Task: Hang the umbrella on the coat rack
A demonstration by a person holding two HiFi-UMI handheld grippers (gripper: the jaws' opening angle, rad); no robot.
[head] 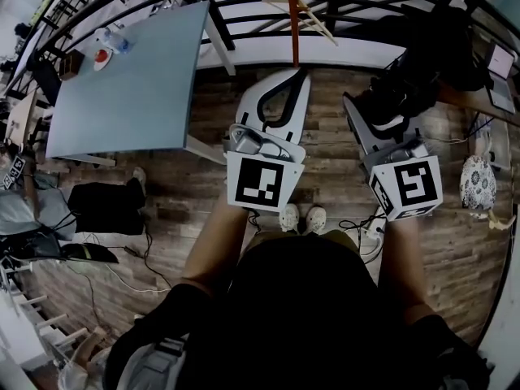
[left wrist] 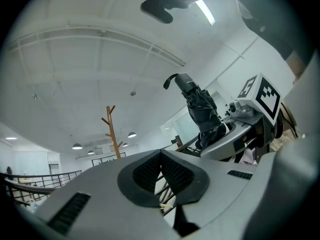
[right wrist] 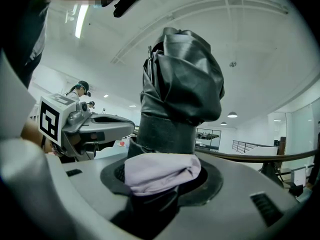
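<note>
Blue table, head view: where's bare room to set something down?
Most of the blue table is bare, right up to the edge beside the railing. Only its far left corner is crowded: a bottle, a red thing on a white dish, a brown box.

The umbrella was black, with a pale lilac fold low down (its only soft tint). The coat rack was orange-brown wood. The left gripper and right gripper were light grey, their 2 cubes patterned in black-and-white squares. The table was pale blue, the floor brown planks, the railing black.
</note>
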